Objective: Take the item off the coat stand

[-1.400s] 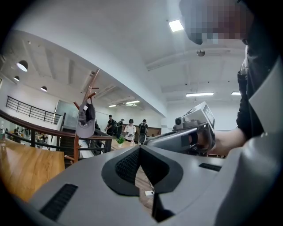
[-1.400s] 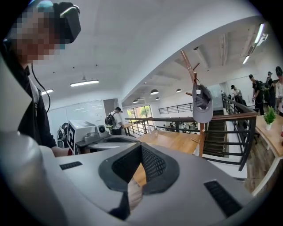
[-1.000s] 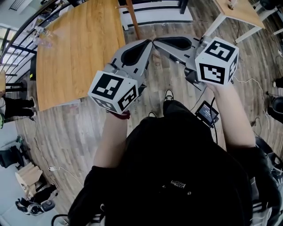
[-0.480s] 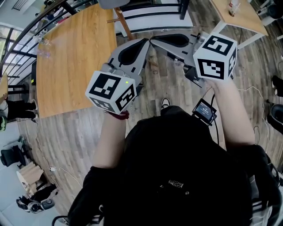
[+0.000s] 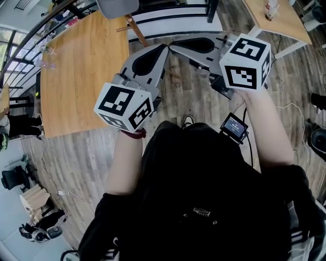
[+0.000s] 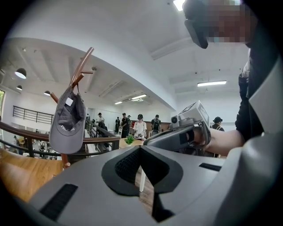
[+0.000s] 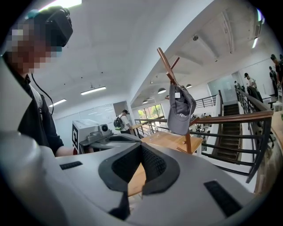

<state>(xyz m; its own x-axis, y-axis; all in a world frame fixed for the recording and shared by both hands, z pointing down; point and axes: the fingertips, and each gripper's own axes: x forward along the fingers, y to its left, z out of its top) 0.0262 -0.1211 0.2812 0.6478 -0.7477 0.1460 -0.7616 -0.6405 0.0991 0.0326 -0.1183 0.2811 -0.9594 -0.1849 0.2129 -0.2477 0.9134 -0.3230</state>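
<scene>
Head view: a person in a black top holds both grippers out level over the wood floor. The left gripper and right gripper angle inward, so their tips nearly meet. A table lies to the left. At the top edge, beyond the tips, a grey rounded shape that looks like the cap sits over a slanted wooden pole of the stand.

Left gripper view: the left gripper has its jaws closed together with nothing between them. The cap hangs upper left on a peg of the stand, well apart from the jaws. The right gripper reaches in from the right. The table shows lower left, with a railing and other people behind.

Right gripper view: the right gripper is likewise closed and empty. The cap hangs from the stand ahead to the right, above the table. The left gripper shows at the left and stairs at the right.
</scene>
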